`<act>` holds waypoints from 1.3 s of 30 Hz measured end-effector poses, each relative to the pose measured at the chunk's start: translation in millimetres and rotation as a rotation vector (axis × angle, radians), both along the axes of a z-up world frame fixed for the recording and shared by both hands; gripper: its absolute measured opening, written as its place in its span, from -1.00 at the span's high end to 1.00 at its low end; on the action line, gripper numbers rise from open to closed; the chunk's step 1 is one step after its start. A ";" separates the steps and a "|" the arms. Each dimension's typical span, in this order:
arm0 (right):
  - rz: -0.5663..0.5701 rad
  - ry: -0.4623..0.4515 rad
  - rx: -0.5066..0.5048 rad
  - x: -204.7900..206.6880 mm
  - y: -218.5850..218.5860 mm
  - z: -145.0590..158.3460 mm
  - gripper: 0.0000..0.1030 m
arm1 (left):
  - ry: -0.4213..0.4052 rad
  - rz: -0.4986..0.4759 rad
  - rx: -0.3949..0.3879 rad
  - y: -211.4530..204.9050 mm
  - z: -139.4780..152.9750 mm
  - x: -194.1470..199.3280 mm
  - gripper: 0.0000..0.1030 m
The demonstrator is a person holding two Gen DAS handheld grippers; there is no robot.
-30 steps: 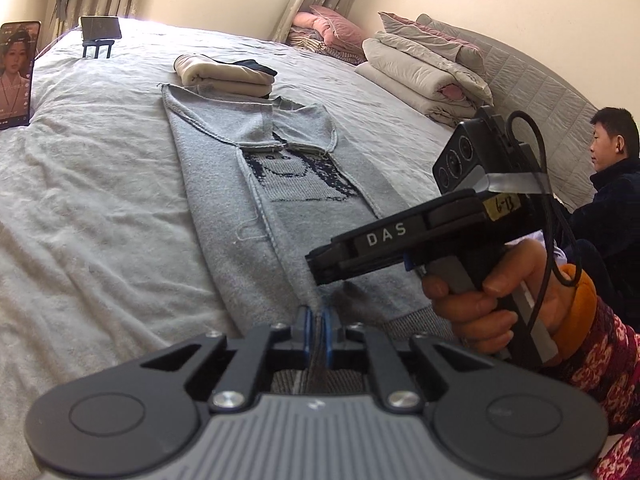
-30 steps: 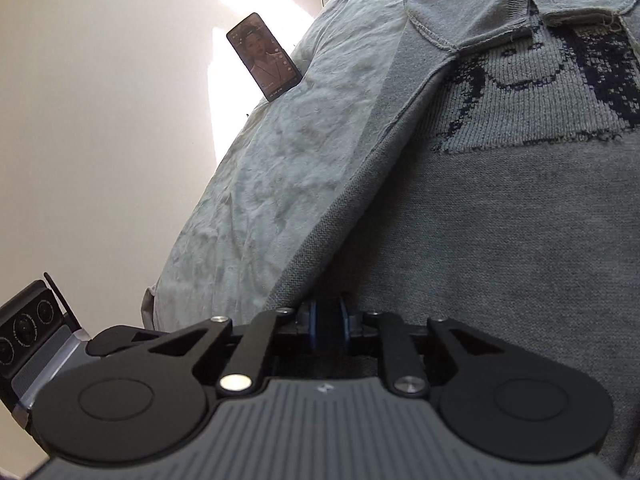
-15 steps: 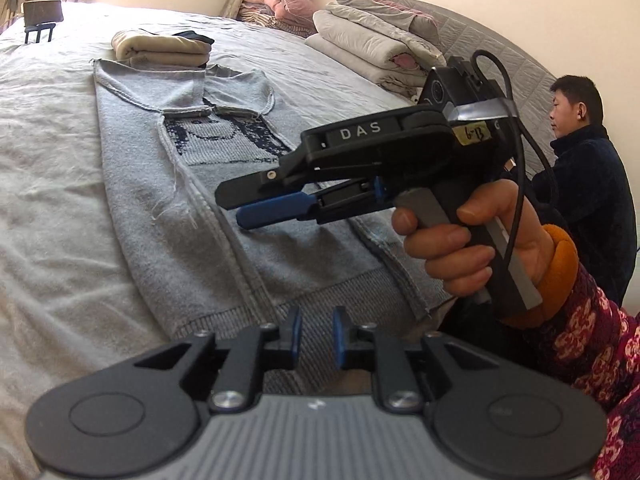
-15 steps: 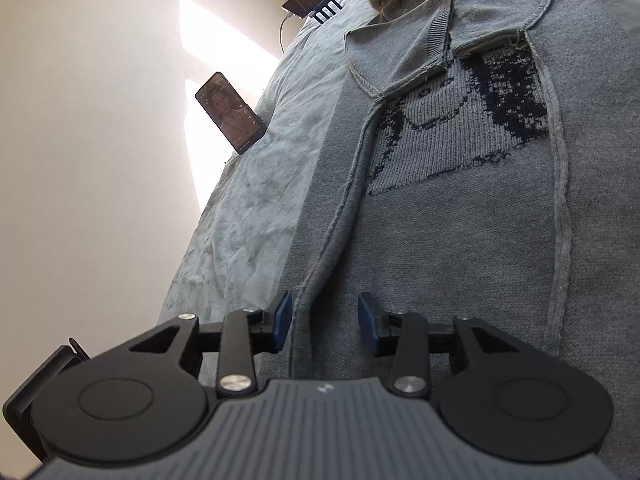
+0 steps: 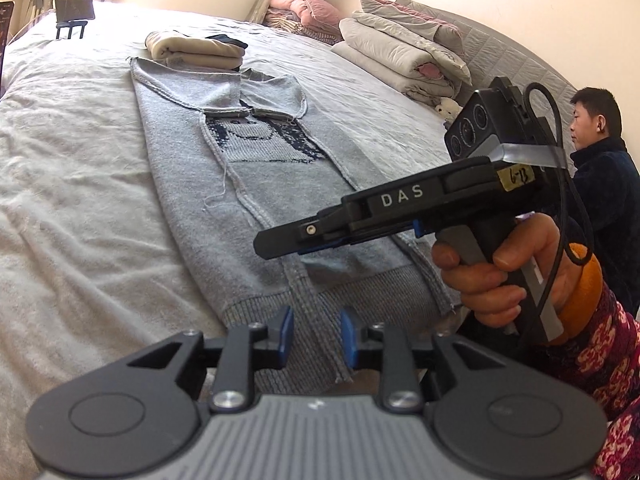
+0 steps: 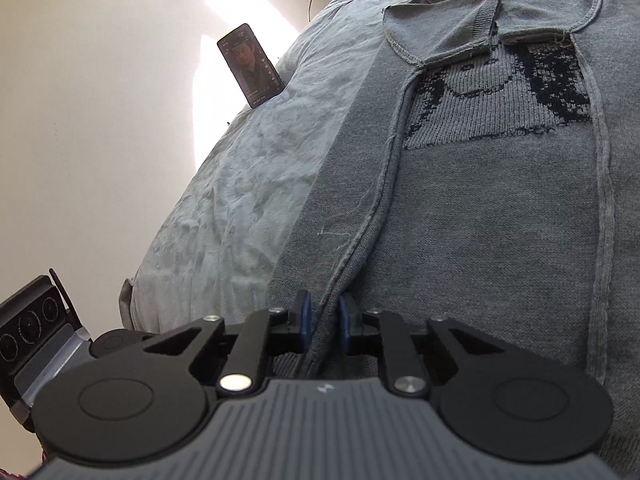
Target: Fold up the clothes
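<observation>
Grey knit sweater (image 5: 260, 184) lies flat on the bed (image 5: 72, 208), hem toward the cameras, both sleeves folded in over the chest so the cuffs meet above a dark knitted motif. Ribbed hem sits at the near edge of the bed. Left hand-held gripper (image 5: 314, 338): jaws have just been opening and now stand parted, blue pads either side of a ribbed strip of the hem; pads do not press on it. Right hand-held gripper (image 6: 323, 322): jaws have just been closing and now pinch a raised fold of the sweater along the seam of the folded-in sleeve, fabric bunched between the blue pads. In the left wrist view the right hand-held gripper shows from the side, held in the person's right hand (image 5: 496, 276) with a patterned sleeve and orange cuff, above the hem on the right of the sweater. Beyond the collar, a folded beige garment (image 5: 192, 50) rests on the bed, just beside the sweater's top edge. Folded quilts (image 5: 404, 52) are stacked against the headboard. A phone (image 6: 251, 65) stands propped at the bed's far side. Another person (image 5: 600, 152) sits beside the bed.
</observation>
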State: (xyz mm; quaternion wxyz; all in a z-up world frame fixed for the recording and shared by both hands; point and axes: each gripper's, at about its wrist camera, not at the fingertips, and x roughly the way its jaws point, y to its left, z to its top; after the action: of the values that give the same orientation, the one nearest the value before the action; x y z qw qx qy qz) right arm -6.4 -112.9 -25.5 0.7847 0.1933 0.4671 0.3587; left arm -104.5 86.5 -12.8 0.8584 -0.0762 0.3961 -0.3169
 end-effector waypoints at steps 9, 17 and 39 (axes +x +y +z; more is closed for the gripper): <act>-0.034 0.045 -0.018 -1.9 -17.8 0.8 0.69 | -0.011 -0.029 -0.014 -5.7 3.3 7.0 0.40; -0.172 -0.089 -0.086 -11.7 -66.2 26.8 0.68 | -0.100 0.002 0.030 -2.1 21.1 36.4 0.40; -0.269 -0.190 -0.225 30.9 -83.9 17.4 0.62 | -0.077 -0.053 0.044 -24.5 3.5 119.9 0.40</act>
State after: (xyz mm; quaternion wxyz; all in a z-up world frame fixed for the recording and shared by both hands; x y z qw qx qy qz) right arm 24.4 -196.8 -8.0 0.8827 0.1300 0.3981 0.2129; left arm 15.4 61.9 -9.4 0.8657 -0.0346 0.3716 -0.3336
